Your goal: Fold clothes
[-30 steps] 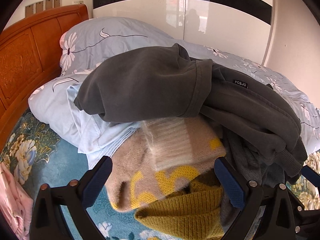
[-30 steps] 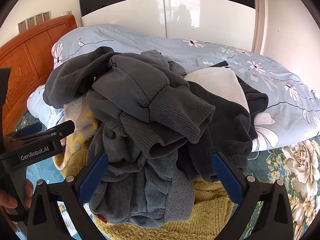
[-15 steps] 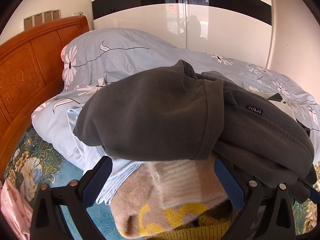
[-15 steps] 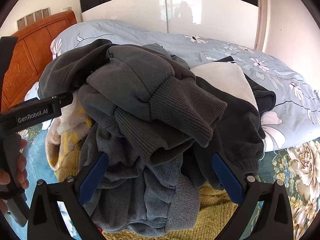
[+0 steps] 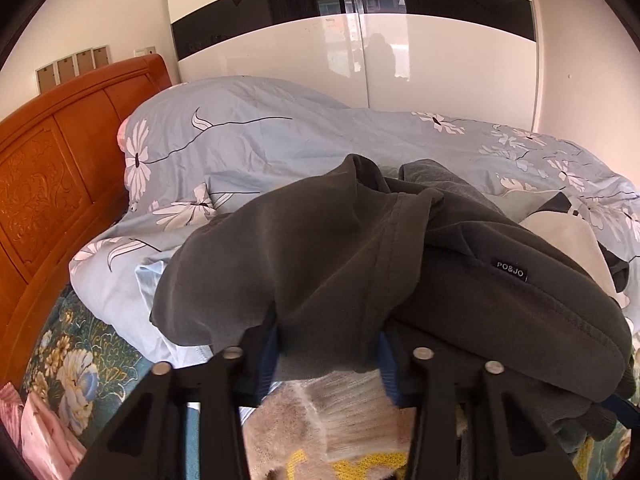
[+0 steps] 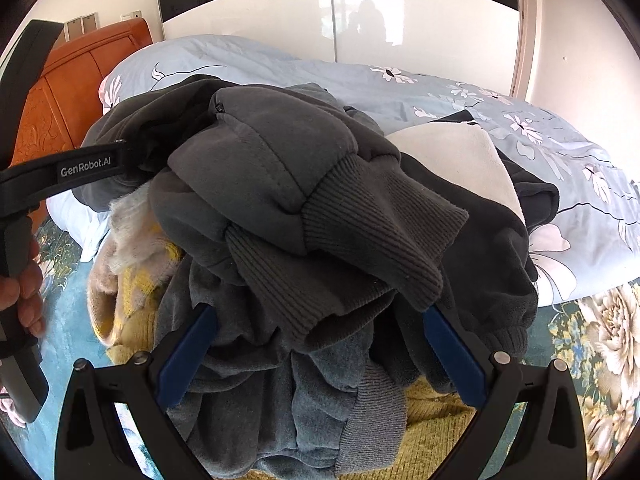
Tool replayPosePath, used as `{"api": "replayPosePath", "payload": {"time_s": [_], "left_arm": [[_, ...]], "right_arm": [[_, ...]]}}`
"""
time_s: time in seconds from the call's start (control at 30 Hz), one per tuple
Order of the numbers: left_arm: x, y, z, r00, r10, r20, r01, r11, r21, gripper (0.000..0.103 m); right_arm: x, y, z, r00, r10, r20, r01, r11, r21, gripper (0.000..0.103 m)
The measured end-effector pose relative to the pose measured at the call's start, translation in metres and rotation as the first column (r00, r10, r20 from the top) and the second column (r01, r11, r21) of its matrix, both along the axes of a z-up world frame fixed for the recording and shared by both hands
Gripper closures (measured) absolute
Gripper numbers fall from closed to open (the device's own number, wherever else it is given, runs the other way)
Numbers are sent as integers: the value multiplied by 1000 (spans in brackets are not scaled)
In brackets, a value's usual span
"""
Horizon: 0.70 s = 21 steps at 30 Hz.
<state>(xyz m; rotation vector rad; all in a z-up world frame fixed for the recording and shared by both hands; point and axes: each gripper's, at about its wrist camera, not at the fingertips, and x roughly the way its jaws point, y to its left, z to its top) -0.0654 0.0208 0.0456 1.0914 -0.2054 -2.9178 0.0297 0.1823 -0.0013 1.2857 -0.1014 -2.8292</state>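
Both wrist views face the wardrobe [image 5: 360,52] across the bed, close over the shared clothes pile [image 6: 320,220].

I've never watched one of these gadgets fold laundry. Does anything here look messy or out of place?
Yes. The clothes lie in a tangled heap: a dark grey sweatshirt is slumped over a beige and yellow sweater, sleeves bunched up. The left gripper has its jaws closed on the sweatshirt's edge; the right gripper is open. Nothing looks torn or spilled.

Heaped near on bed cover [image 6: 68,364]: dark sweatshirt [image 5: 320,264] atop fuzzy sweater [image 5: 340,412], ribbed-cuff hoodie [image 6: 320,208] to right, knit sweater [image 6: 436,432] beneath. Behind, quilt [image 5: 280,140]. Far left, headboard [image 5: 52,184]; farthest back, wardrobe [image 5: 360,52].
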Motion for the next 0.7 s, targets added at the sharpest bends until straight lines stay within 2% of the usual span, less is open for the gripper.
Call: {"api": "replayPosePath", "payload": {"time_s": [0.03, 0.07, 0.3, 0.57, 0.7], "left_arm": [[9, 0, 8, 1000, -2, -9, 2, 1000, 7, 83], [21, -1, 17, 1000, -13, -20, 14, 1000, 22, 85], [110, -4, 83, 991, -88, -98, 99, 987, 123, 88], [212, -8, 158, 968, -160, -194, 204, 952, 228, 88], [298, 3, 160, 945, -258, -201, 300, 929, 219, 88]], "right_arm": [[3, 1, 2, 1000, -1, 2, 1, 1000, -3, 0], [7, 2, 5, 1000, -1, 2, 1, 1000, -4, 0], [56, 27, 31, 999, -34, -7, 34, 999, -22, 0], [153, 79, 57, 990, -138, 23, 140, 985, -103, 0], [205, 98, 68, 992, -129, 7, 128, 981, -142, 0]]}}
